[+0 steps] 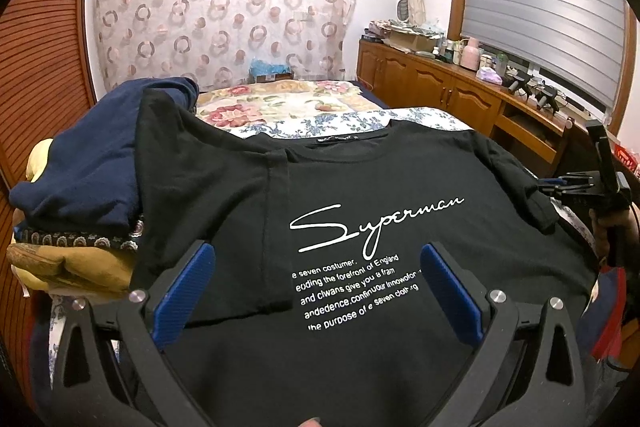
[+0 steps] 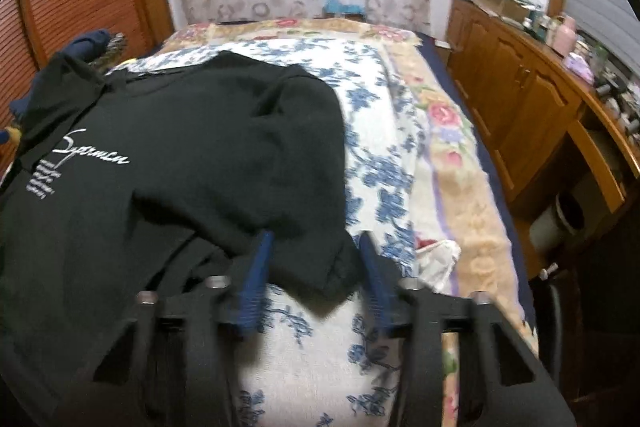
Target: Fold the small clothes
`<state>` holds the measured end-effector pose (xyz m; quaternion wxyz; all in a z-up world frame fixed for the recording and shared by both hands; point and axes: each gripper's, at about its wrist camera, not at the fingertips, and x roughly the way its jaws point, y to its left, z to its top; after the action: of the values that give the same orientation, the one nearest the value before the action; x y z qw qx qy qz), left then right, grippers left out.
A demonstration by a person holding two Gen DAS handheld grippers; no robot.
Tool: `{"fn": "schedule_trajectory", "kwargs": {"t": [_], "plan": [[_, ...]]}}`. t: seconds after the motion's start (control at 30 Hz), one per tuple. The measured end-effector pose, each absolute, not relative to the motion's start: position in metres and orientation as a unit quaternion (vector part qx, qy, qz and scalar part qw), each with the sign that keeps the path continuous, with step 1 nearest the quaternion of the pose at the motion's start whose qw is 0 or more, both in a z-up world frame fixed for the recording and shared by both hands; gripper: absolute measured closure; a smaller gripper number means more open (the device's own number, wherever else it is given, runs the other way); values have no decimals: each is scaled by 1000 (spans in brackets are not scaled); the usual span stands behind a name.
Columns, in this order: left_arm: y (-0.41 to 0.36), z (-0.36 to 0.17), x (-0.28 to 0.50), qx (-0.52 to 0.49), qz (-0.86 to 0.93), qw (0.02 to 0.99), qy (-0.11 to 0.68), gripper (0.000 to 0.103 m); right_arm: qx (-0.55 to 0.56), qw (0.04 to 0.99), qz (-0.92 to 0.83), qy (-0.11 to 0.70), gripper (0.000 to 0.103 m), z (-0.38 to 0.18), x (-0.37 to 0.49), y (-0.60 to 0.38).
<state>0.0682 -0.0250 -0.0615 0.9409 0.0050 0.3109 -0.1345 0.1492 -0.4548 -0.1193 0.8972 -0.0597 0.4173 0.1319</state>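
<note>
The black T-shirt (image 1: 360,187) lies print-up on the floral bed (image 2: 384,131), one sleeve already folded inward, so the left gripper (image 1: 316,291) hovers wide open over it while the right gripper (image 2: 316,267), jaws narrowly apart, straddles the other sleeve (image 2: 332,263) to fold it

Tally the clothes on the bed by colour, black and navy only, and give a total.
Black: 1, the T-shirt with white lettering, spread on the bed
Navy: 1, the bundle at the T-shirt's left; how many pieces are in it cannot be told
Total: 2
</note>
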Motion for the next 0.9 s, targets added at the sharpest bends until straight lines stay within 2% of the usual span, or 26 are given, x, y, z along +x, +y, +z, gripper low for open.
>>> {"fn": "schedule_trajectory", "kwargs": {"t": [0.03,0.1,0.43,0.7,0.77,0.83,0.9], "plan": [[-25,-62,67,6,-134,941,311,0,-62,896,139,416,94,-118,150,-453],[-25,-62,68,6,-134,941,311,0,-69,897,157,407,97,-110,150,-445],[-17,-64,67,0,-127,941,312,0,-75,901,251,345,98,-46,166,-371],[-7,-64,66,-8,-121,941,314,0,-89,887,292,346,98,-40,199,-295],[-5,-64,66,-10,-119,941,315,0,-85,888,291,346,88,-40,203,-289],[-4,-64,66,-10,-119,941,316,0,-79,889,290,345,60,-38,205,-287],[-5,-64,66,-10,-118,941,316,0,-75,894,279,342,55,-36,205,-292]]}}
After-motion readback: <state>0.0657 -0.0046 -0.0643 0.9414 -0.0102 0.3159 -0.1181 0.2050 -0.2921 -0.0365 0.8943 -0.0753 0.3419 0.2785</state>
